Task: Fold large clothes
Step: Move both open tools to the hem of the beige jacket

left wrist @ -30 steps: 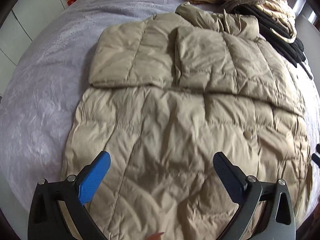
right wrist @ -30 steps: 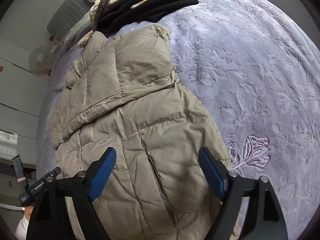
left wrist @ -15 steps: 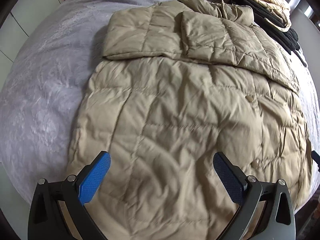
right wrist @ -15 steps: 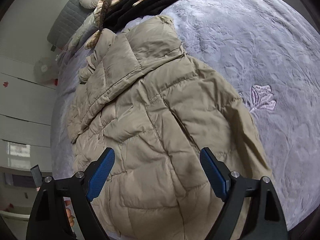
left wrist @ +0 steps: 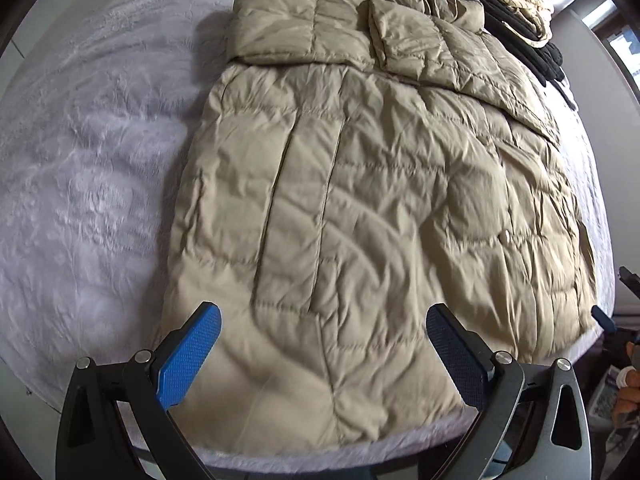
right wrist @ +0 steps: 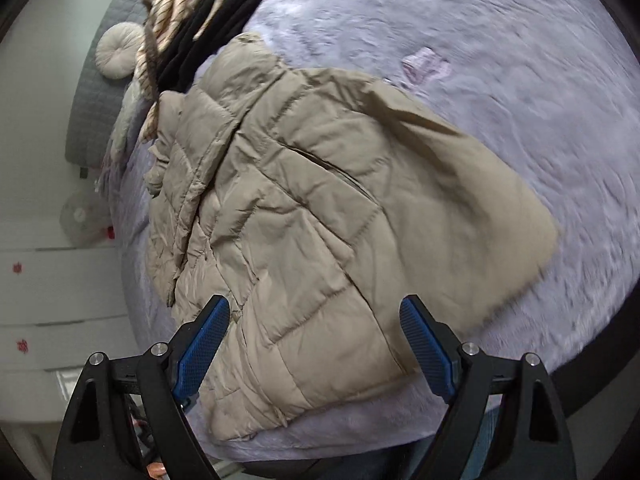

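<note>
With both sleeves folded across the far end of the beige puffer jacket point(left wrist: 372, 200) lying on the bed point(left wrist: 88, 184), the left gripper point(left wrist: 324, 344) and right gripper point(right wrist: 316, 340), fingers apart and empty, should each pinch a near hem corner deeply enough to catch every padded layer.
</note>
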`<state>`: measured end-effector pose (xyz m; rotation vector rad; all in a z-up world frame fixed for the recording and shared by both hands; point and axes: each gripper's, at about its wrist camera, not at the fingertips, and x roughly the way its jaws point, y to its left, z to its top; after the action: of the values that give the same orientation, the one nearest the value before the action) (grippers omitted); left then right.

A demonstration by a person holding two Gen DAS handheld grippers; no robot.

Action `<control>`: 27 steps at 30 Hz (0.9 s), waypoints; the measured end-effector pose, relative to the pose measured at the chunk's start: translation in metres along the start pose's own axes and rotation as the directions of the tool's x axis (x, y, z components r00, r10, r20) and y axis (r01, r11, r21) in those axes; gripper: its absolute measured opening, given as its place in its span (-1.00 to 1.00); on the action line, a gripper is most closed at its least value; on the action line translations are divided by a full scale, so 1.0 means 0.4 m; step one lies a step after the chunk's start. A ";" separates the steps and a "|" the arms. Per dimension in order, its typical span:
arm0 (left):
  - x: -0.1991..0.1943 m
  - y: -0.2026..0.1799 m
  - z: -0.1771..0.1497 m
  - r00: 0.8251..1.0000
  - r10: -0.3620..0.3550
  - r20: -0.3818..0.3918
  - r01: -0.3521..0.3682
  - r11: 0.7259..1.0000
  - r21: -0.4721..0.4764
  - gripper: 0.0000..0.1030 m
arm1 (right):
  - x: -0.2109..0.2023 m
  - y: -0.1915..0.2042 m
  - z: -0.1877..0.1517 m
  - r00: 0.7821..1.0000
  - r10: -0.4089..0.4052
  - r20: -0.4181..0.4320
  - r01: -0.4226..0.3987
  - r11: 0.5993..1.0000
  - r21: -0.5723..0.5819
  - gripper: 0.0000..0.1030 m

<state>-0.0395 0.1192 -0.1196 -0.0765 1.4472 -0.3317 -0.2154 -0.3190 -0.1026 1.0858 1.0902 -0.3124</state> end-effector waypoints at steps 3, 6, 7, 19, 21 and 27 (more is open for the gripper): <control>-0.025 0.022 -0.019 1.000 -0.026 0.005 0.026 1.000 -0.017 1.00 | -0.007 -0.035 -0.012 1.000 -0.019 -0.015 0.019 0.998 0.051 0.73; -0.040 0.039 -0.053 0.999 -0.040 0.010 0.040 0.998 -0.053 1.00 | -0.003 -0.066 -0.016 0.998 -0.040 -0.039 0.043 0.996 0.083 0.73; -0.042 0.050 -0.066 0.999 -0.046 0.006 0.046 0.996 -0.076 1.00 | -0.001 -0.075 -0.015 0.998 -0.039 -0.049 0.044 0.995 0.092 0.73; -0.004 0.105 -0.208 0.994 -0.098 -0.047 0.077 0.941 -0.329 1.00 | 0.017 -0.142 -0.001 0.991 0.005 -0.133 0.013 0.990 0.138 0.73; 0.021 0.117 -0.231 0.988 -0.131 -0.079 0.093 0.923 -0.373 1.00 | 0.027 -0.155 0.000 0.990 0.019 -0.141 0.004 0.987 0.161 0.73; 0.067 0.147 -0.246 0.964 -0.261 -0.046 0.211 0.861 -0.463 1.00 | 0.046 -0.183 -0.002 0.989 0.049 -0.139 -0.018 0.977 0.215 0.73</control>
<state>-0.1233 0.1824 -0.1726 -0.6327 1.6029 -0.1900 -0.2567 -0.3483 -0.1582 1.3329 1.1840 -0.3335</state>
